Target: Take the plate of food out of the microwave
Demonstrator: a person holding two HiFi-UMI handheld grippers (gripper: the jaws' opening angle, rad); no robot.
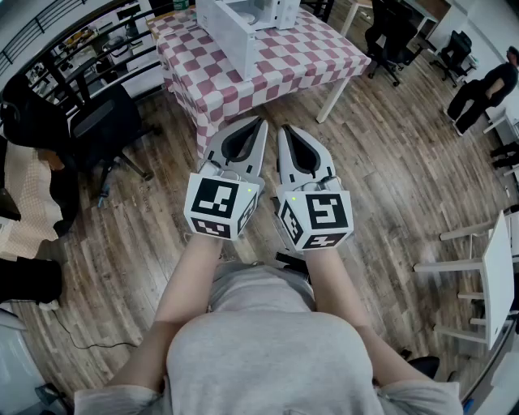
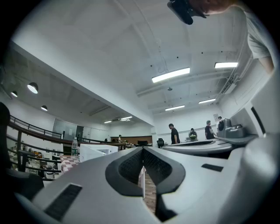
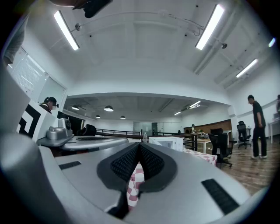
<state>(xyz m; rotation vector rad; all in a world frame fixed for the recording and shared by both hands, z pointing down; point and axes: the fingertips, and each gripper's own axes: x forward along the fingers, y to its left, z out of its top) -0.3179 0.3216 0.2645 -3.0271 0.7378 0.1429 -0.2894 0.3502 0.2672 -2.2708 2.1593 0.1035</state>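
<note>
The left gripper (image 2: pixel 142 148) has its jaws shut tip to tip with nothing between them, only floor and a counter leg showing through the gap behind the pads. The right gripper (image 3: pixel 139 144) is the same, its jaws pressed together and empty, with checked cloth visible past them.

In the head view, the left gripper (image 1: pixel 259 123) and the right gripper (image 1: pixel 285 130) sit side by side, almost touching, in front of the person's chest. Both are well short of the microwave (image 1: pixel 239 24) and point up the floor towards it.

The microwave stands on the counter (image 1: pixel 308 57), near the edge closest to the person. It lies ahead of both pairs of jaws and a little to their left. The left gripper lines up with it more directly and its tips reach slightly further forward, so it looks marginally the nearer.

The microwave is turned so that one vertical corner faces the person, and its sides run away diagonally to either hand. Each gripper view shows it as a small white box beyond the jaws (image 2: pixel 97 153) (image 3: pixel 166 142). Which face carries the door, and whether it is open, I cannot tell.

The plate of food shows in no view, so it is presumably inside. The approach probably has to swing round to whichever face opens.
</note>
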